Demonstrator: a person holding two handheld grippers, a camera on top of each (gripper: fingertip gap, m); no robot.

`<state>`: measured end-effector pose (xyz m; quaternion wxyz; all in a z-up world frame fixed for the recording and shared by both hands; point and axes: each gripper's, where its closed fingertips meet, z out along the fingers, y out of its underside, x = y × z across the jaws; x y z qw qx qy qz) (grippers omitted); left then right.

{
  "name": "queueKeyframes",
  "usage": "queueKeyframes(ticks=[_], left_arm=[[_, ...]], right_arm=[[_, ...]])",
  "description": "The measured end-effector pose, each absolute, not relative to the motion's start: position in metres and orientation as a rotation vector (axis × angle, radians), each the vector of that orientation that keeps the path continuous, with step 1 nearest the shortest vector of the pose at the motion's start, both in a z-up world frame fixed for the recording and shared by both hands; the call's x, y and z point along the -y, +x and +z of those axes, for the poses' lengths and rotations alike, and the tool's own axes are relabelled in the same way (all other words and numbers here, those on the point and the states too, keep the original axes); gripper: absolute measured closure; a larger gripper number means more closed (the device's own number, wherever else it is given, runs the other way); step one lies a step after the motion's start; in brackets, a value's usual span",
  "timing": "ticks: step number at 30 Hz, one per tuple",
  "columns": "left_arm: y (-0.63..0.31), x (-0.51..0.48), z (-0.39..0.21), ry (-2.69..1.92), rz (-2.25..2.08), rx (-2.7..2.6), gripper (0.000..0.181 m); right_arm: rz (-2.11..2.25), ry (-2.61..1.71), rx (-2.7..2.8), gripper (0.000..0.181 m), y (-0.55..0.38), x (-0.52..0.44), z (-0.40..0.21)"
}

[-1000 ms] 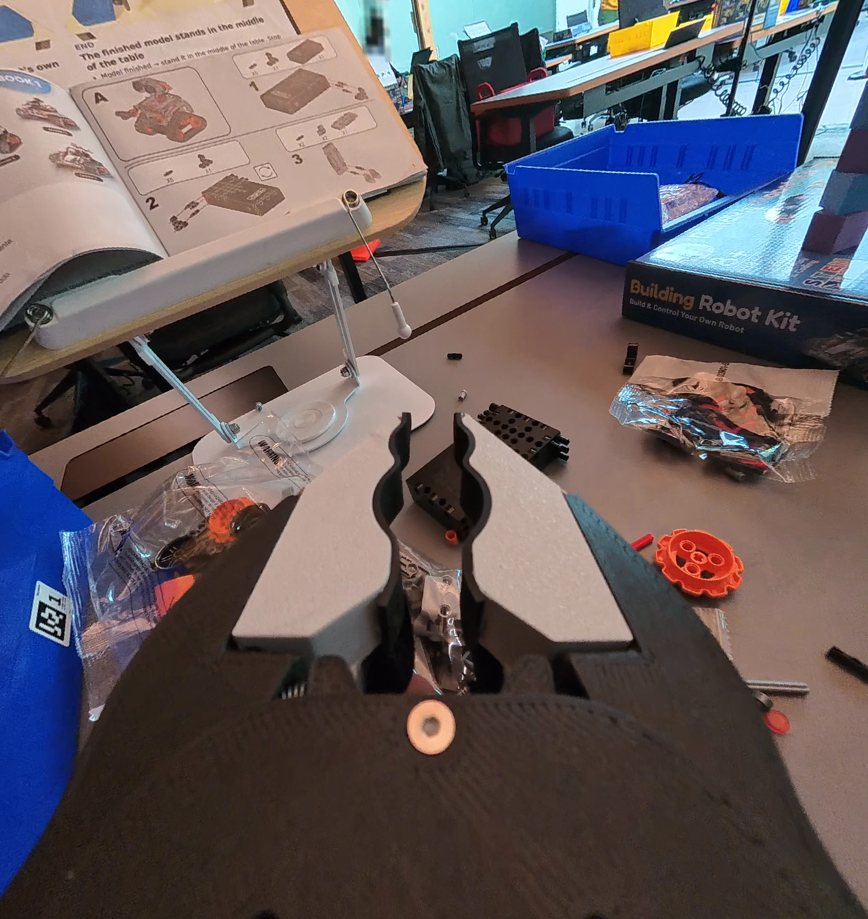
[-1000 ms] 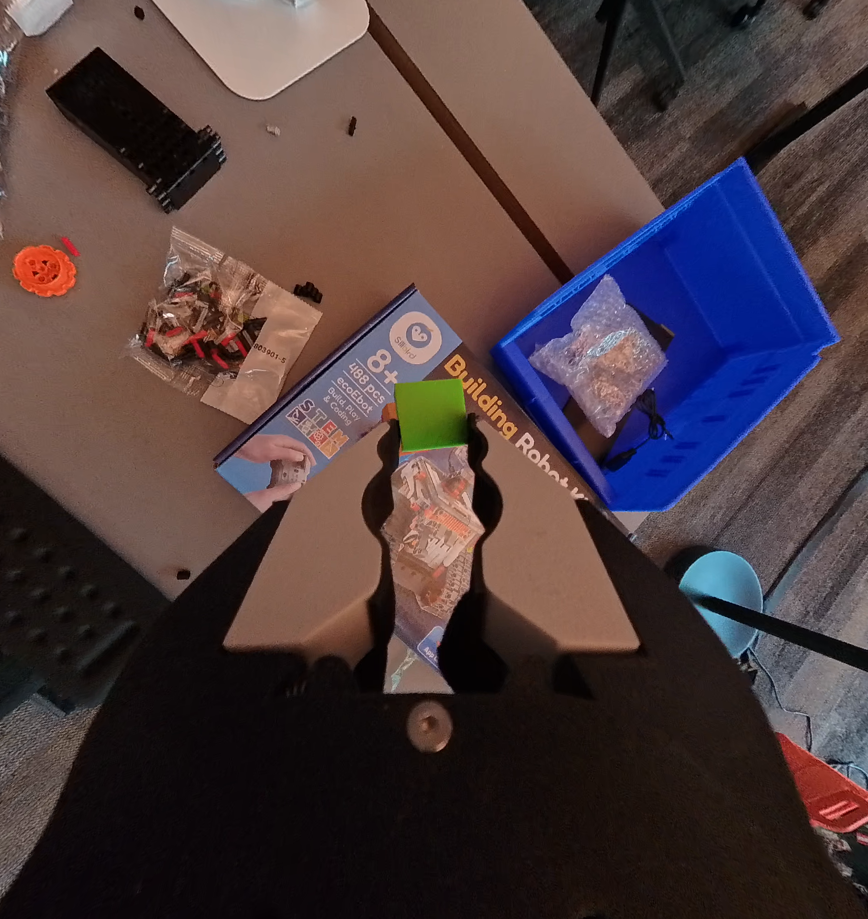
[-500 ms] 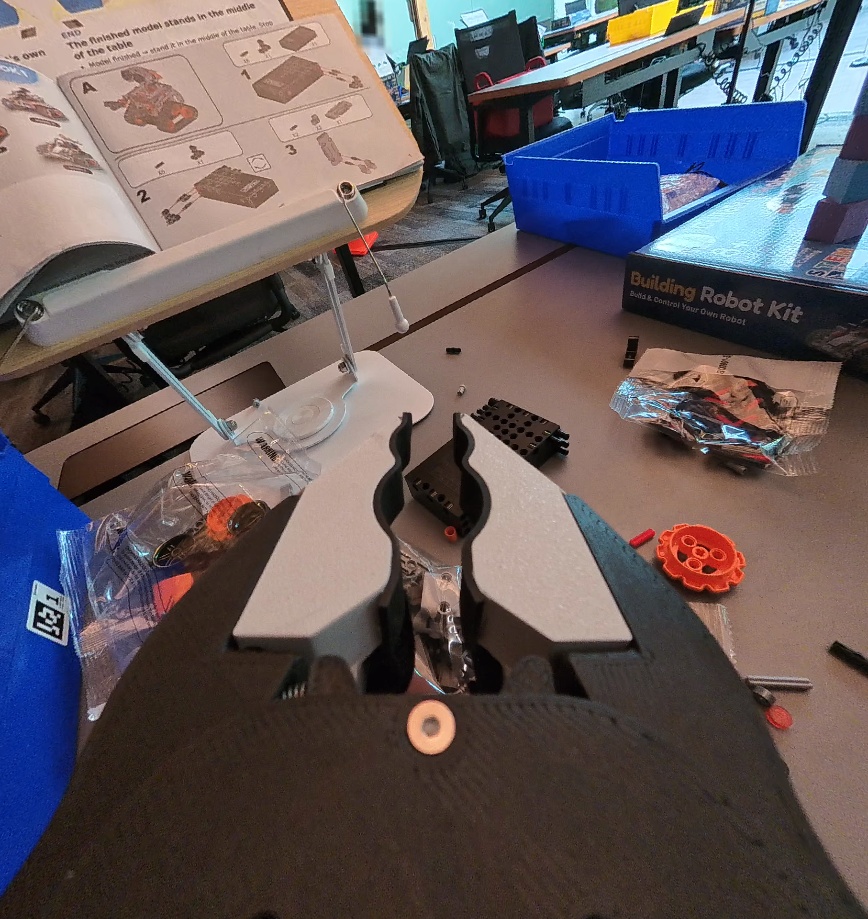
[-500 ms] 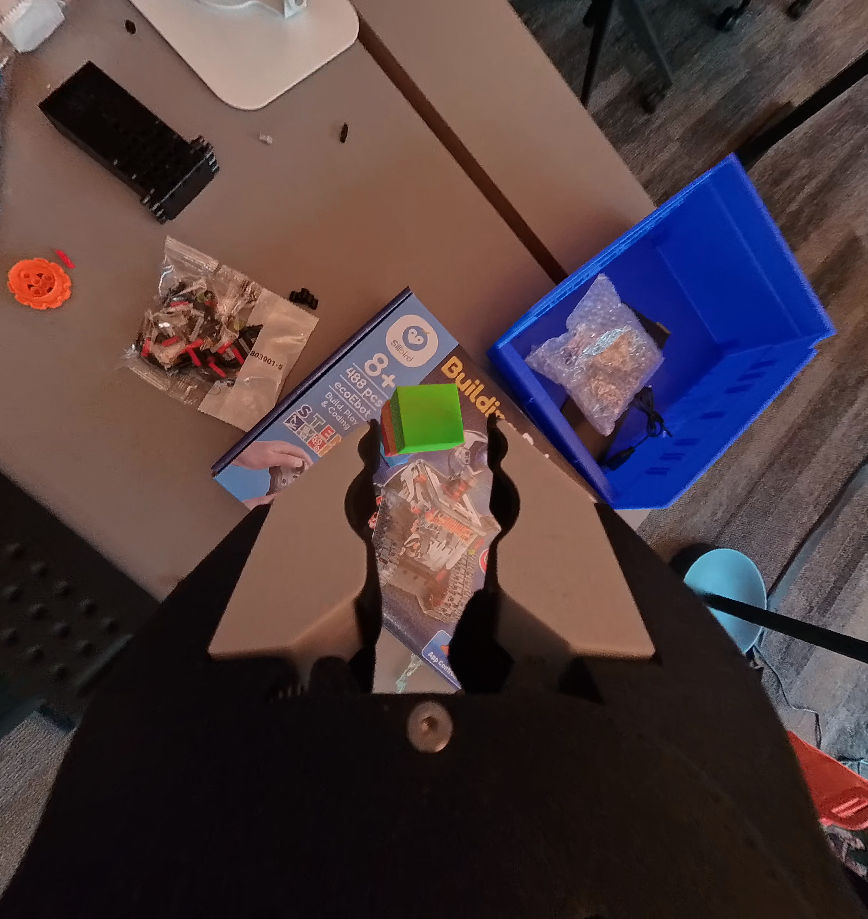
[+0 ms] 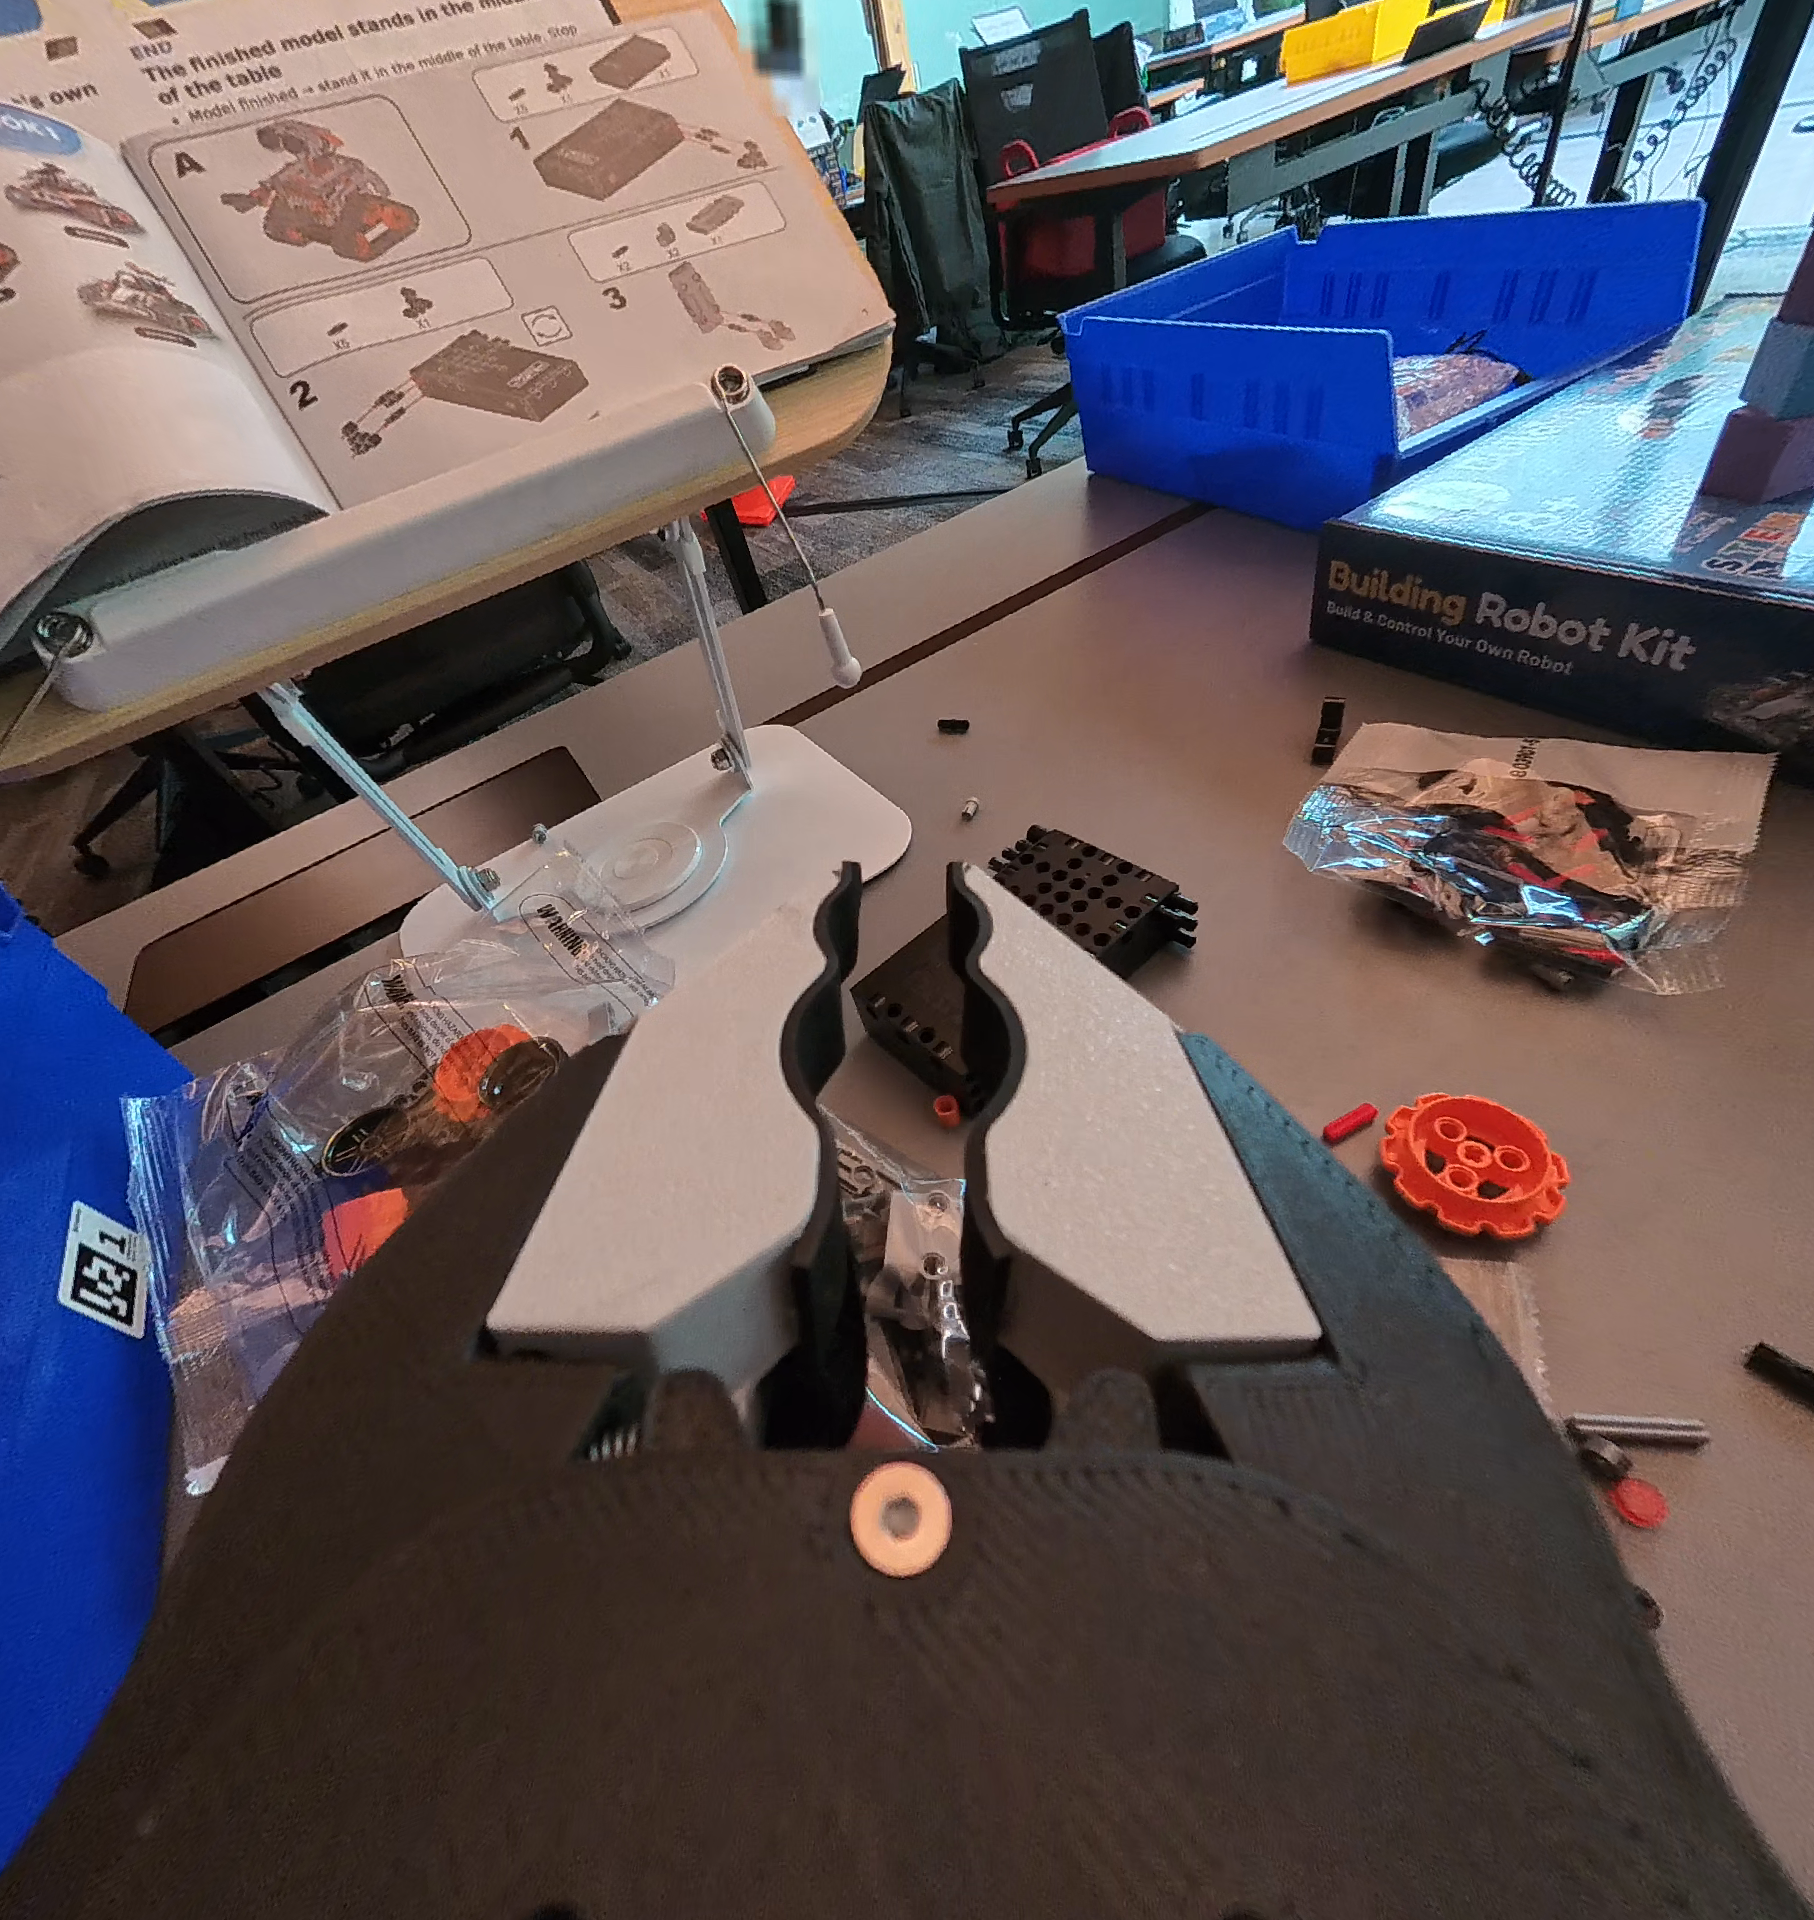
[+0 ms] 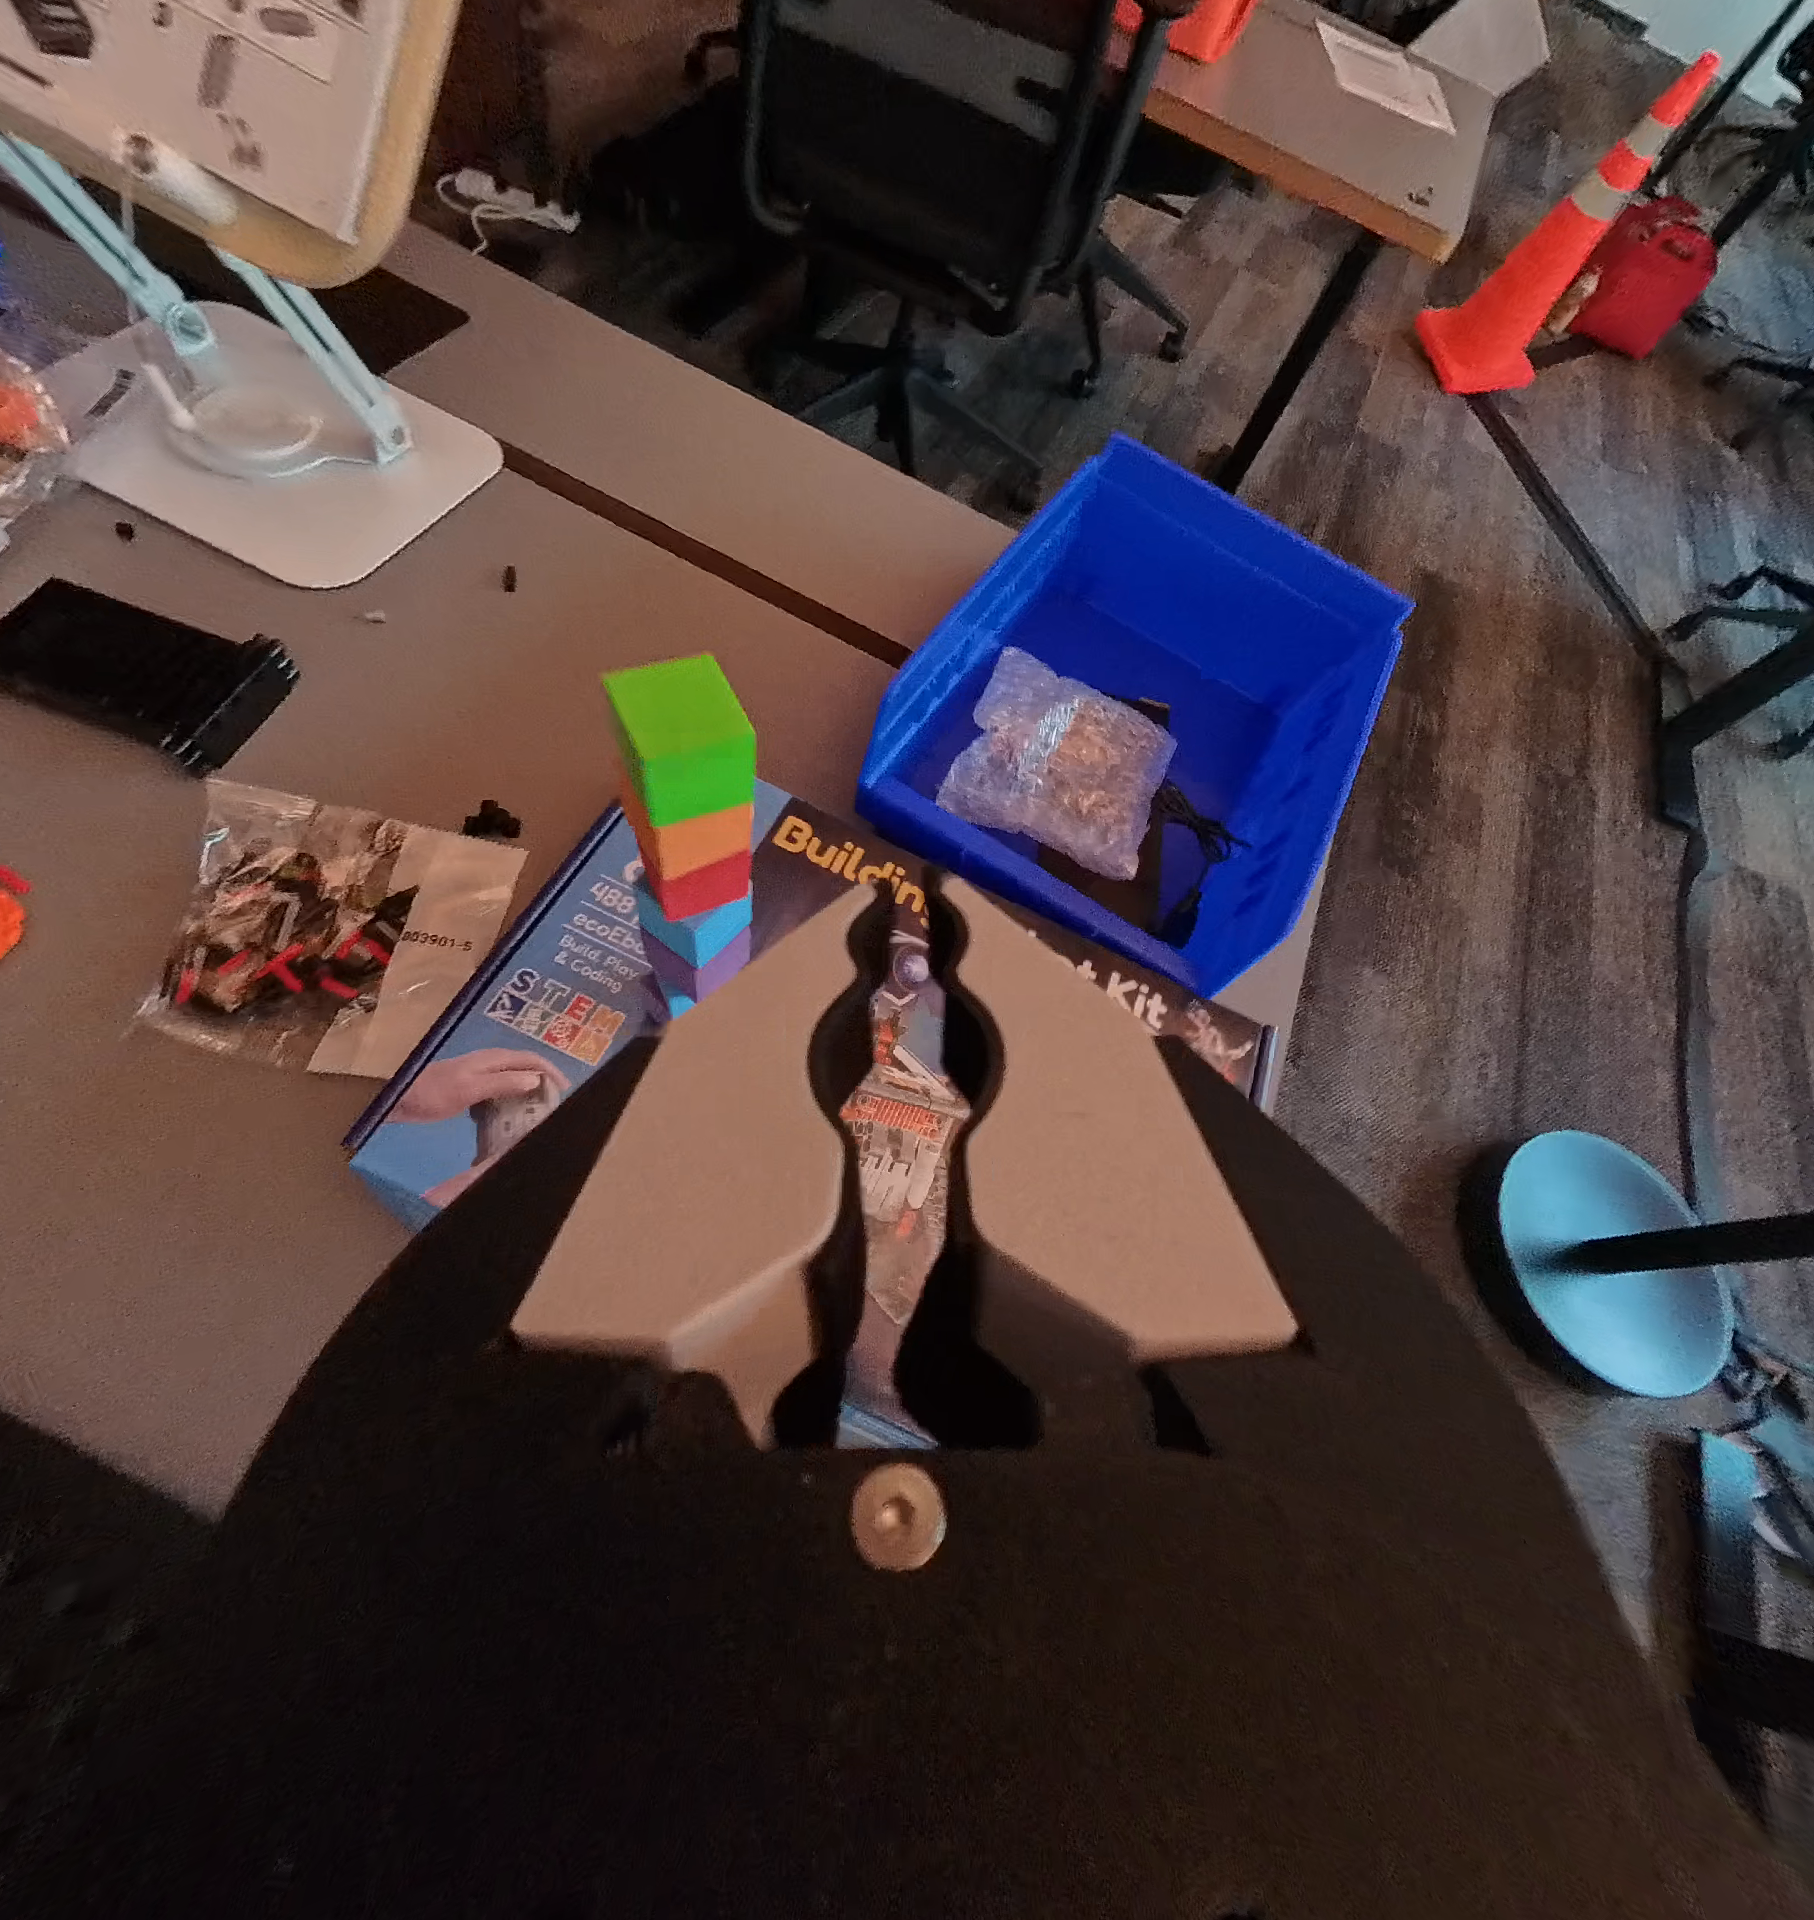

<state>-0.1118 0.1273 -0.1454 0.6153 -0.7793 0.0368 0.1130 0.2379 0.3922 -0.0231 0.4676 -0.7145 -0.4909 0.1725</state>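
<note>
My right gripper (image 6: pixel 908 894) is shut and empty, above the robot kit box (image 6: pixel 529 1039). A tower of coloured blocks (image 6: pixel 690 831) with a green block (image 6: pixel 679 727) on top stands on the box, just left of my fingertips and apart from them. My left gripper (image 5: pixel 898 894) is empty, its jaws a narrow gap apart, low over the table. It is nearest a black perforated block (image 5: pixel 1079 904) just beyond its tips and a clear bag of small parts (image 5: pixel 903 1247) beneath it. The tower's lower part shows at the right edge of the left wrist view (image 5: pixel 1807 364).
A blue bin (image 6: pixel 1246 623) holding a bubble-wrap packet (image 6: pixel 1059 758) sits behind the box. A parts bag (image 5: pixel 1505 862), an orange gear (image 5: pixel 1469 1164) and small loose pins lie on the table. A book stand (image 5: pixel 674 852) holds an open manual (image 5: pixel 363 208). A blue bag (image 5: pixel 20 1351) is at the left. Tip to tip, the grippers are about 45 cm apart. Between my left fingertips and the black perforated block (image 5: pixel 1079 904) there is roughly 15 cm.
My right gripper let go of the green block on top of the tower, drew back and to the right, and closed. My left gripper has barely moved.
</note>
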Motion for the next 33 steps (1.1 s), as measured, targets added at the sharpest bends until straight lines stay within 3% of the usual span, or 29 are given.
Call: queueKeyframes(ticks=[18,33], left_arm=[[-0.118,-0.131,-0.156,-1.833,0.268,-0.072,0.167],[-0.119,-0.131,-0.157,-1.838,0.269,-0.068,0.167]], right_arm=[[0.337,-1.998,0.908,0.181,0.244,-0.462,-0.189],[0.301,-2.052,1.007,0.181,0.216,-0.449,-0.201]])
